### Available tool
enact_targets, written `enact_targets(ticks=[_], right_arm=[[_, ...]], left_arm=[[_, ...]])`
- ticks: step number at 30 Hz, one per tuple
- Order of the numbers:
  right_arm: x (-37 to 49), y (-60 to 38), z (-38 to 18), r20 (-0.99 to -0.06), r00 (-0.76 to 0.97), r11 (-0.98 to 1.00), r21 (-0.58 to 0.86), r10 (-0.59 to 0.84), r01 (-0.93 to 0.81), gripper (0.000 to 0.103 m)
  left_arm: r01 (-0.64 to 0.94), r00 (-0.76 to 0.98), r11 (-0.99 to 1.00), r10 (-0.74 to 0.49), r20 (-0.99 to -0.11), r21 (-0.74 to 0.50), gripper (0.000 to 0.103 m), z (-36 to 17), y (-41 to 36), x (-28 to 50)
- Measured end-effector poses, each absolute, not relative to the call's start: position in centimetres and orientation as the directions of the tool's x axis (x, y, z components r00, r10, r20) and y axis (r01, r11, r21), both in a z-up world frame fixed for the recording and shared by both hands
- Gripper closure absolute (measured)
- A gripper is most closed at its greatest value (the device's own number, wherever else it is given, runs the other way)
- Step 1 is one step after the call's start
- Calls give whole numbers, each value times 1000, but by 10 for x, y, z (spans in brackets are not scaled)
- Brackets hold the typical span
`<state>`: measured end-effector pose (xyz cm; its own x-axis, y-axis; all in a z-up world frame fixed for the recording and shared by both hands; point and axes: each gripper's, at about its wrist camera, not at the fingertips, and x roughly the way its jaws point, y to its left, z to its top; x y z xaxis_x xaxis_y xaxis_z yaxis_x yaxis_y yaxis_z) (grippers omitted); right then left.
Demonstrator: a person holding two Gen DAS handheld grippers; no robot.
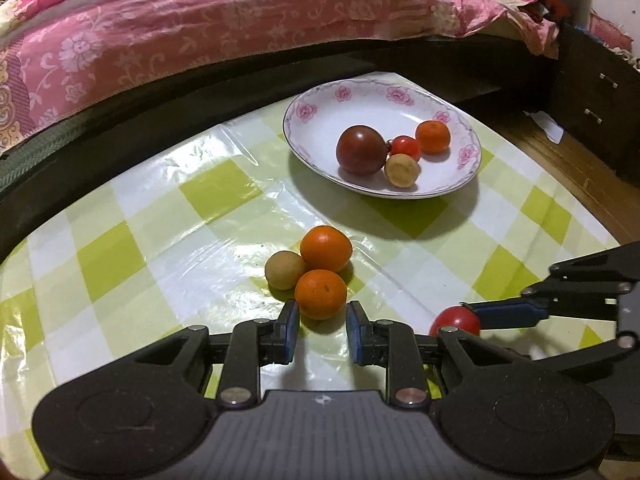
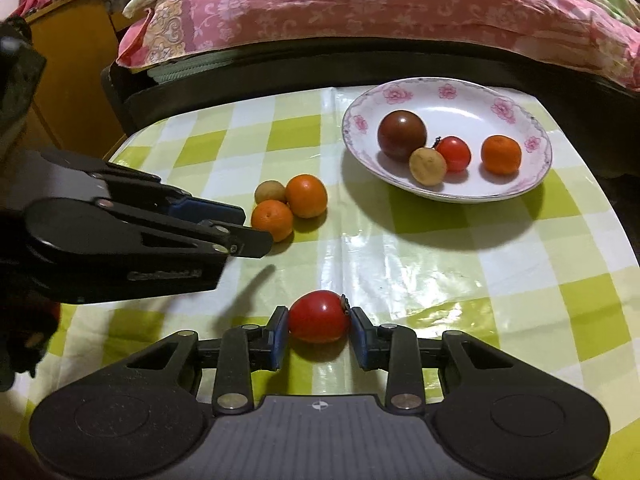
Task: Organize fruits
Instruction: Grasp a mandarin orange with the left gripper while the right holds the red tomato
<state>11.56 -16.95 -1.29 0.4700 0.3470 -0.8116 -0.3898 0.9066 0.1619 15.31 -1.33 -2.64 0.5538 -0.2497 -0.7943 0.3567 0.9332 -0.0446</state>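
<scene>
left wrist view, read left to right: a small tan fruit [image 1: 285, 270] sits on the checked tablecloth [image 1: 168, 240], touching two oranges. the far orange [image 1: 326, 249] lies behind the near orange [image 1: 321, 294]. the left gripper [image 1: 322, 322] straddles the near orange's near side; its blue pads flank the fruit with thin gaps showing, so contact is not confirmed. the jaws stand narrow, close to the fruit's width. the flowered plate [image 1: 320, 100] lies far and to the right, already holding four fruits. at far right the right gripper [image 1: 456, 320] reaches in against a red tomato [image 1: 456, 320].

right wrist view: the left gripper [image 2: 256, 236] enters from the left, tips at the near orange [image 2: 272, 220]. at near centre the tomato [image 2: 319, 316] sits squarely between the right gripper [image 2: 319, 322] pads, both pads pressing its sides, stem end toward the right pad. the plate [image 2: 448, 92] lies far and right of it.

judgement: four fruits remain off the plate. the deciding relation is that the plate lies far-right of both jaws, with the right hand and its gripped tomato nearer the plate. the left grip needs confirming before any lift.
</scene>
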Motion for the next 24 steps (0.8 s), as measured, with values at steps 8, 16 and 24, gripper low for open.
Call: enact_targets(ticks=[8, 16, 24], right_arm=[[119, -175, -13, -815, 466, 914, 175, 343, -367, 74], [121, -178, -14, -819, 458, 916, 187, 344, -354, 74], [122, -181, -11, -824, 458, 918, 175, 334, -356, 74]], left_arm=[[356, 567, 934, -241, -788, -30, 65, -31, -22, 161], [346, 570, 938, -234, -788, -28, 65, -36, -24, 167], [389, 538, 921, -258, -802, -36, 65, -30, -19, 152]])
